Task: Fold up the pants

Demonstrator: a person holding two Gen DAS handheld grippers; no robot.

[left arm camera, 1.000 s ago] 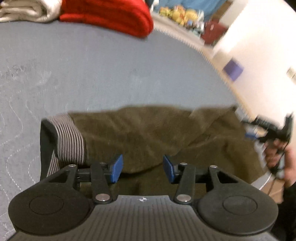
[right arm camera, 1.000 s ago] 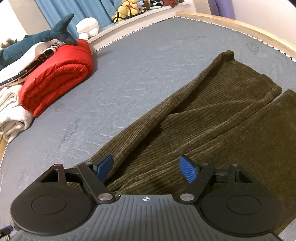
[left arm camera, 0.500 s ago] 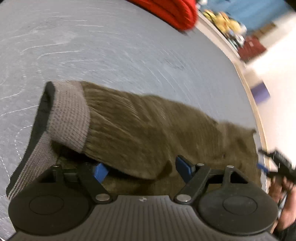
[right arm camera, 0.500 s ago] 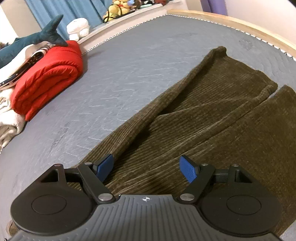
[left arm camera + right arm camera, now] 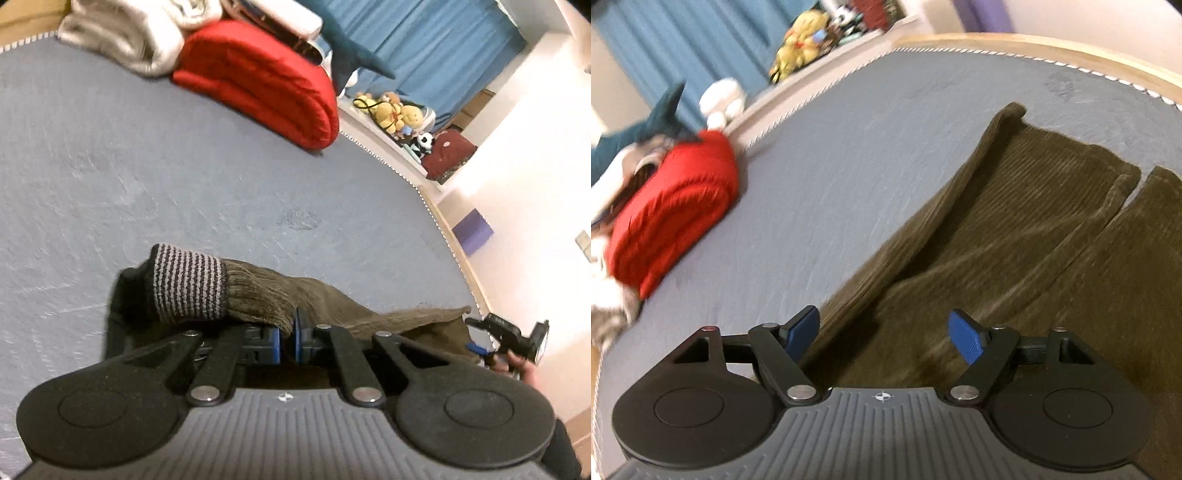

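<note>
Olive-brown corduroy pants (image 5: 1015, 236) lie spread on a grey-blue mattress (image 5: 155, 177). In the right wrist view the two legs run away from the camera toward the far right edge of the bed, with a narrow strip of mattress showing between the leg ends; the left-hand leg carries a raised lengthwise fold.

Left claw (image 5: 287, 339): the blue pads (image 5: 274, 341) are pressed nearly together with a fold of the corduroy caught between them, just beside the striped grey-and-black waistband (image 5: 188, 288). The waistband end is bunched and lifted above the mattress, with a dark lining visible at its left side. From the grip point the fabric trails to the right, toward the right claw (image 5: 506, 334), which appears small at the right edge of the left wrist view, held by a hand (image 5: 524, 369).

Right claw (image 5: 882, 334): the blue pads (image 5: 966, 339) stand wide apart with nothing between them. It sits low over the pants, straddling the near end of the folded left-hand leg. Contact with the fabric cannot be determined.

A rolled red quilt (image 5: 266, 81) rests at the far side of the mattress, touching a heap of white bedding (image 5: 125, 33). A teal shark plush (image 5: 351, 55) lies behind the quilt, in front of a blue curtain (image 5: 436, 48). Yellow stuffed toys (image 5: 395, 110) sit on a ledge beside the bed. A wooden bed frame (image 5: 1052, 42) borders the mattress. The right wrist view is motion-blurred
</note>
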